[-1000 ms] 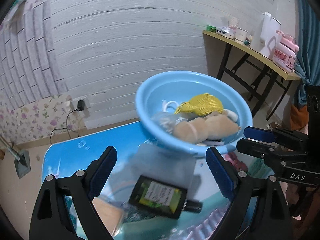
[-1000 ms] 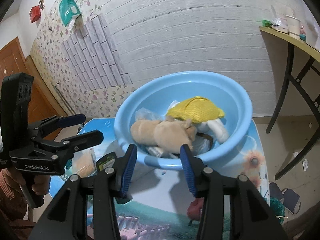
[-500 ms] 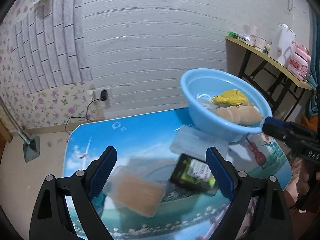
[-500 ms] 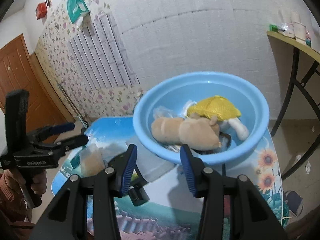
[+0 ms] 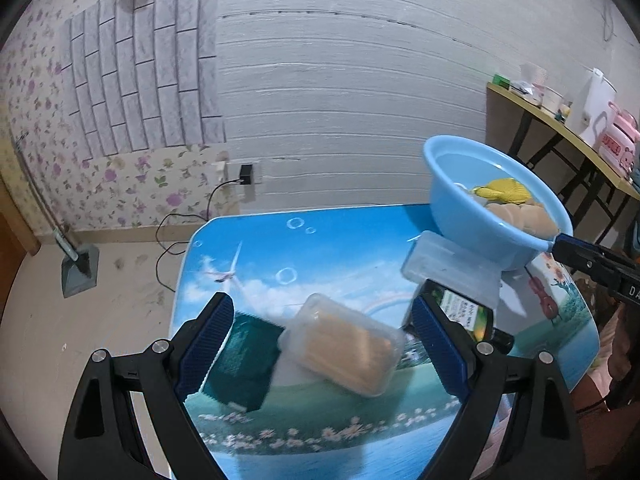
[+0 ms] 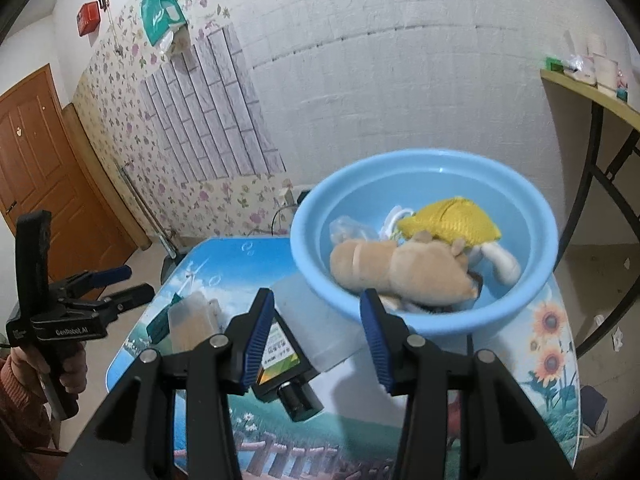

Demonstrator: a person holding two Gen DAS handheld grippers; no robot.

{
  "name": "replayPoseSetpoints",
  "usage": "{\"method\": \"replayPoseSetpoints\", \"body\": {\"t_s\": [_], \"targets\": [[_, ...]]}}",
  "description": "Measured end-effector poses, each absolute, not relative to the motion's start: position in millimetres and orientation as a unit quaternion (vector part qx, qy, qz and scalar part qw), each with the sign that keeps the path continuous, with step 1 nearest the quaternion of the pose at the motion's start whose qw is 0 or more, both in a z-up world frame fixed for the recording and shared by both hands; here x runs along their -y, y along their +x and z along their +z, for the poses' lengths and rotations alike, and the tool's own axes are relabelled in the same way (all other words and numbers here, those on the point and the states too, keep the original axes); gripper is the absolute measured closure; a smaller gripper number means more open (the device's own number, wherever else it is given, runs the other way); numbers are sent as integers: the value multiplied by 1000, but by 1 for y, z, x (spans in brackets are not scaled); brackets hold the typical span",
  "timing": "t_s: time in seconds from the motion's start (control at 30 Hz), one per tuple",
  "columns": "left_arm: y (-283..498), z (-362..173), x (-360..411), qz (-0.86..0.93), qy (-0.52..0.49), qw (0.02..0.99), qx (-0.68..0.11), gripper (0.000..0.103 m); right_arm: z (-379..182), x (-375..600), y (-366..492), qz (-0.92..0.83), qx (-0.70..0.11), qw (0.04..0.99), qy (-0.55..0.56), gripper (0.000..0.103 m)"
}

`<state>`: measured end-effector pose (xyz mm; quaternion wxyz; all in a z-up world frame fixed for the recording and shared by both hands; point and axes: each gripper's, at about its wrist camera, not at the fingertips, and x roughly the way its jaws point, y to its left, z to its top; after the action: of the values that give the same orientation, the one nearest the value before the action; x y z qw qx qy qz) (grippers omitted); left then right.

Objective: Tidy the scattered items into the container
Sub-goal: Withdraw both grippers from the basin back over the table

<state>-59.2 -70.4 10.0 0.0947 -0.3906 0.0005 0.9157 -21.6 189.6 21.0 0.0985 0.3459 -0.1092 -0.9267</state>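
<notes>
My left gripper (image 5: 322,342) is open wide over the near part of the picture-printed table (image 5: 320,248). Below its fingers lie a clear box of tan sticks (image 5: 344,346) and, to its left, a dark green box (image 5: 244,360). A dark bottle with a green label (image 5: 460,312) and a clear flat case (image 5: 448,268) lie to the right, beside the blue basin (image 5: 472,224). The basin holds a tan plush toy (image 6: 400,272) and a yellow mesh item (image 6: 452,224). My right gripper (image 6: 318,324) hangs in front of the basin, its jaws apart with nothing between them.
A side table (image 5: 560,128) with a white kettle and a pink appliance stands at the right wall. A charger and cable (image 5: 246,170) hang from a wall socket. A grey stand (image 5: 80,272) sits on the floor at the left. A wooden door (image 6: 40,168) is at the far left.
My left gripper has swung left, away from the basin, and now hangs over the tan-stick box and green box. The right gripper has drawn back a little from the basin.
</notes>
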Motion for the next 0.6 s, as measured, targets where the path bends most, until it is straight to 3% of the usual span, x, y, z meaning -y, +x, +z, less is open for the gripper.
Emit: {"method": "replayPoseSetpoints", "body": {"t_s": [0.6], "targets": [[-60,-44,123,896,-441,55,23,12,-15,-141,-31,-895,48,148,419,59]]}}
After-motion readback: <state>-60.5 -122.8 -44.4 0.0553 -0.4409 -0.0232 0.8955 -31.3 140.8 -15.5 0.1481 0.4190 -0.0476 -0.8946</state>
